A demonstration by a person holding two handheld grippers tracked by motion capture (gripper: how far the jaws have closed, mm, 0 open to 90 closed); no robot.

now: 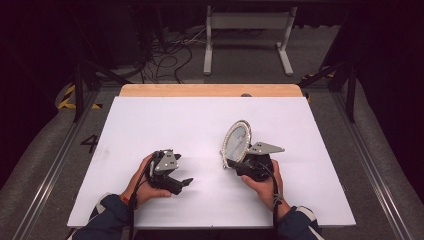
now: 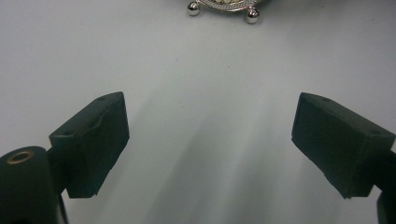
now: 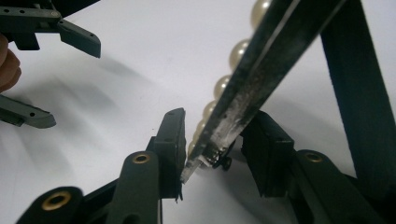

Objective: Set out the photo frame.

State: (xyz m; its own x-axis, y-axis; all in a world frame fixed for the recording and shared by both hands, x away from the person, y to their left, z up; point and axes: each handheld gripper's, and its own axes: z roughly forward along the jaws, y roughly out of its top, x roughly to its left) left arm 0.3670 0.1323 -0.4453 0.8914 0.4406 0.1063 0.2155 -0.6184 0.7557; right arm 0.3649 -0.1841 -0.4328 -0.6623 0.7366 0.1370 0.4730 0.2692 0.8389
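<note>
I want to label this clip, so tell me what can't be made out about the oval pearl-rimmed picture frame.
- Oval pearl-rimmed picture frame: what sits behind its glass is too small in the high view.
- Left gripper view: the top edge cuts it off; two silver ball feet remain.
- Right gripper view: the frame is edge-on and blurred; whether the right tongs press it is unclear.

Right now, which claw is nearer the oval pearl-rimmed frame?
Right. The right claw has the frame's edge between its jaws, which stand slightly apart from it. The left claw sits open on the table, well off to the frame's left.
</note>
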